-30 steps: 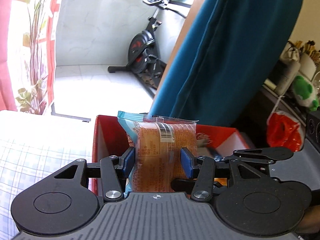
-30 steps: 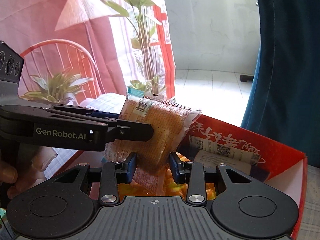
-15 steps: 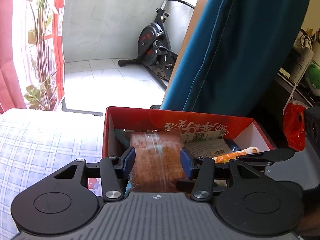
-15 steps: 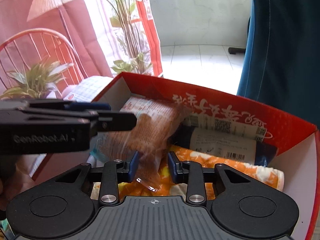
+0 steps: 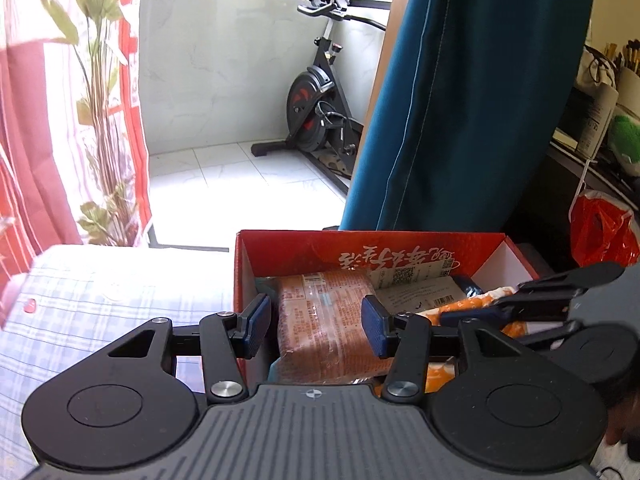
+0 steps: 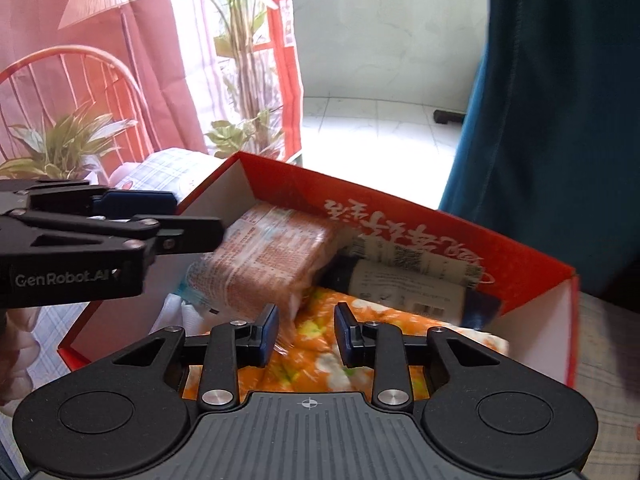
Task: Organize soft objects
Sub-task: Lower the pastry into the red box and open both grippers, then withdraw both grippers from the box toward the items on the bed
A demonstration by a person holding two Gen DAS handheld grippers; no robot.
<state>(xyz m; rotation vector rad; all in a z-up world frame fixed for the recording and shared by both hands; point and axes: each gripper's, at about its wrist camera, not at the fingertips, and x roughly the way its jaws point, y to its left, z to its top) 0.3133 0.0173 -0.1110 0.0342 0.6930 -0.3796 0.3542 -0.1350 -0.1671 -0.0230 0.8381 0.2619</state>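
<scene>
An orange-brown snack packet (image 5: pixel 324 320) (image 6: pixel 272 256) lies tilted in the left end of the red cardboard box (image 5: pixel 400 246) (image 6: pixel 440 232). My left gripper (image 5: pixel 316 326) (image 6: pixel 196 218) hovers just above it, open, with a gap at its left pad and the packet blurred below. My right gripper (image 6: pixel 308 332) (image 5: pixel 480 302) is open over an orange floral cloth (image 6: pixel 320 360). Only the packet's clear plastic edge brushes the right gripper's left pad. A dark roll with a white label (image 6: pixel 408 284) lies along the box's far wall.
The box stands on a blue-and-white checked cloth (image 5: pixel 100 300). A teal curtain (image 5: pixel 460 100) hangs right behind it. An exercise bike (image 5: pixel 316 112), potted plants (image 6: pixel 60 148) and a red plastic bag (image 5: pixel 604 228) stand farther off. A hand (image 6: pixel 16 340) holds the left gripper.
The packet, held up above the box by both grippers a second ago, has gone down into the box's left end and left both grips. Both grippers have tipped further downward.
</scene>
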